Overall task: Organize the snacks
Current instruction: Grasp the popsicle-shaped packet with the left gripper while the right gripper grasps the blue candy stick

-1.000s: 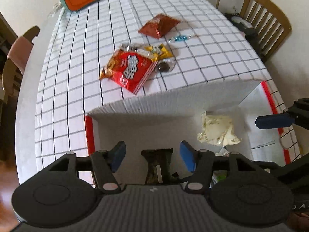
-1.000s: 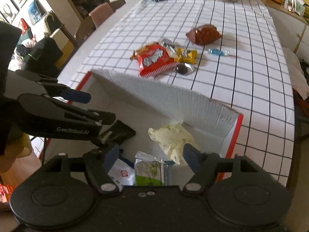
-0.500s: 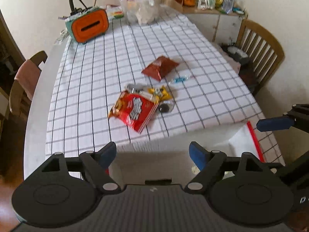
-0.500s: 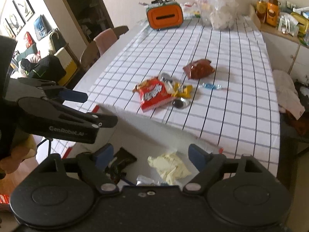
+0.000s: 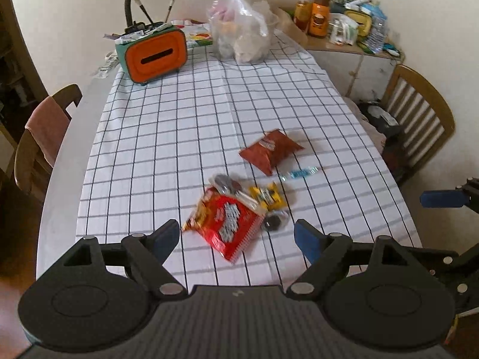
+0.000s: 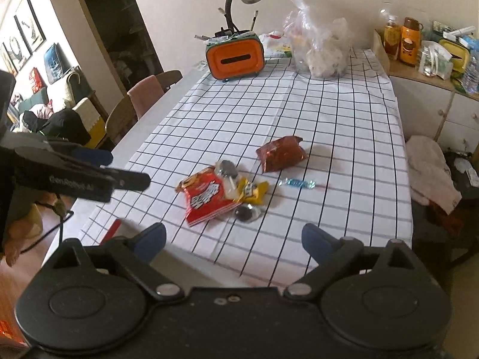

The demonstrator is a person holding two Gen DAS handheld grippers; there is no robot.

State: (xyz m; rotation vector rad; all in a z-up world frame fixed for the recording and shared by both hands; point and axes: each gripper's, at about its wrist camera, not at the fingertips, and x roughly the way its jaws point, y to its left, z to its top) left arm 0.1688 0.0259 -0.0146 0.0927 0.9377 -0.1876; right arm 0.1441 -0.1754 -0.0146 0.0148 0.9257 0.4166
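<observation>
Loose snacks lie mid-table on the checked cloth (image 5: 179, 137): a red snack bag (image 5: 227, 224) (image 6: 206, 197), a yellow packet (image 5: 268, 197) (image 6: 251, 191), a dark round packet (image 5: 274, 223) (image 6: 247, 212), a brown-red bag (image 5: 269, 151) (image 6: 281, 152) and a blue candy (image 5: 299, 173) (image 6: 296, 183). My left gripper (image 5: 236, 236) hovers open above the table's near edge, holding nothing. My right gripper (image 6: 233, 237) is beside it, its jaws opening with nothing between them. Only a red strip of the box (image 6: 111, 229) shows at the table's near edge.
An orange tissue box (image 5: 154, 55) under a lamp and a full plastic bag (image 5: 242, 39) stand at the far end. Wooden chairs flank the table at the left (image 5: 42, 137) and the right (image 5: 419, 119). A sideboard with bottles (image 5: 329, 18) fills the far right corner.
Both grippers rose and tilted up away from the white box, whose inside with its snacks dropped out of view. Both pairs of jaws spread wider.
</observation>
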